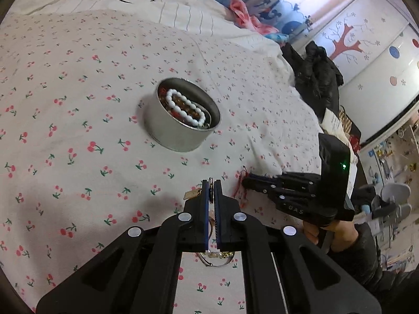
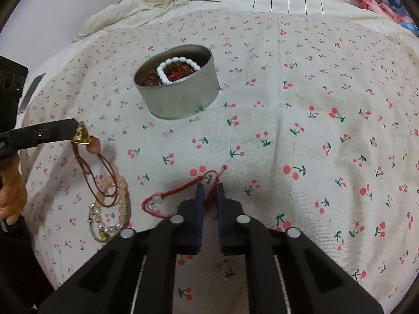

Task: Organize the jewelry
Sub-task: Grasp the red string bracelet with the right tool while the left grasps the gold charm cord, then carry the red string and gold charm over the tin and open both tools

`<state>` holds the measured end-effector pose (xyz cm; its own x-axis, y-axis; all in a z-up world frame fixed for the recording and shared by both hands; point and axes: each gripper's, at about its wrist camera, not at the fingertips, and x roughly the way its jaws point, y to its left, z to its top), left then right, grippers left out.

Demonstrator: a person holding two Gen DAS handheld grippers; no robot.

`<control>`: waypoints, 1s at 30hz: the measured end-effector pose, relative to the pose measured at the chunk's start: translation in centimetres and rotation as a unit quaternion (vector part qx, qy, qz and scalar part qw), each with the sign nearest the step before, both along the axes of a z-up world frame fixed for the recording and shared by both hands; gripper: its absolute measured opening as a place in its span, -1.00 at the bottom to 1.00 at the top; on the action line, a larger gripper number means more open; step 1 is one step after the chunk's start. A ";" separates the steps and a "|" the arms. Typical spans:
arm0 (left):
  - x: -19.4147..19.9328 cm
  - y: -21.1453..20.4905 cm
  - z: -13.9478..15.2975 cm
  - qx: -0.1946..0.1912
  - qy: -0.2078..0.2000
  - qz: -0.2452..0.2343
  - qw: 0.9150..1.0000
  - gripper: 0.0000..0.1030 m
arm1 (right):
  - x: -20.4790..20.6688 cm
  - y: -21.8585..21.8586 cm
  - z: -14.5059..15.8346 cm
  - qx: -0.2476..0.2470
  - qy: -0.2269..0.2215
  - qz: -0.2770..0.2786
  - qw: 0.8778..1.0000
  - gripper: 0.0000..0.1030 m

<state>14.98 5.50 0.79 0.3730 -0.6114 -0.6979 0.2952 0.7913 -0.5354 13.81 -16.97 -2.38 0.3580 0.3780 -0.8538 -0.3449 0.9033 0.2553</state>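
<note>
Both claws clamped on jewelry (image 2: 104, 183)

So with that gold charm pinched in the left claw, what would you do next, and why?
Probably carry the left gripper over the round metal tin and let go. It is shut on the gold charm, its brown cord dangles clear, and the tin already holds a white bead bracelet.
</note>
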 end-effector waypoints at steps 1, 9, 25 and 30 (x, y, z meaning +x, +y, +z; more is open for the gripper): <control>-0.1 0.3 0.1 -0.001 -0.002 0.002 1.000 -0.94 | 0.0 -0.2 0.3 0.018 0.001 0.000 1.000 -0.89; -0.9 -0.1 2.7 0.003 -0.042 -0.001 0.999 -0.94 | 0.1 -3.1 4.4 0.175 -0.045 -0.022 0.983 -0.90; -0.9 -0.9 2.3 0.028 -0.042 -0.004 0.999 -0.94 | -1.4 4.5 -0.5 -0.081 -0.043 0.045 0.995 0.06; -1.1 -0.9 2.9 0.021 -0.049 -0.005 0.999 -0.94 | -1.3 3.4 0.9 -0.042 -0.048 0.043 0.997 -0.80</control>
<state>13.88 4.58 3.71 0.4340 -0.5871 -0.6834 0.3523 0.8087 -0.4710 12.46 -13.57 -1.53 0.4082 0.3387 -0.8477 -0.4413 0.8861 0.1416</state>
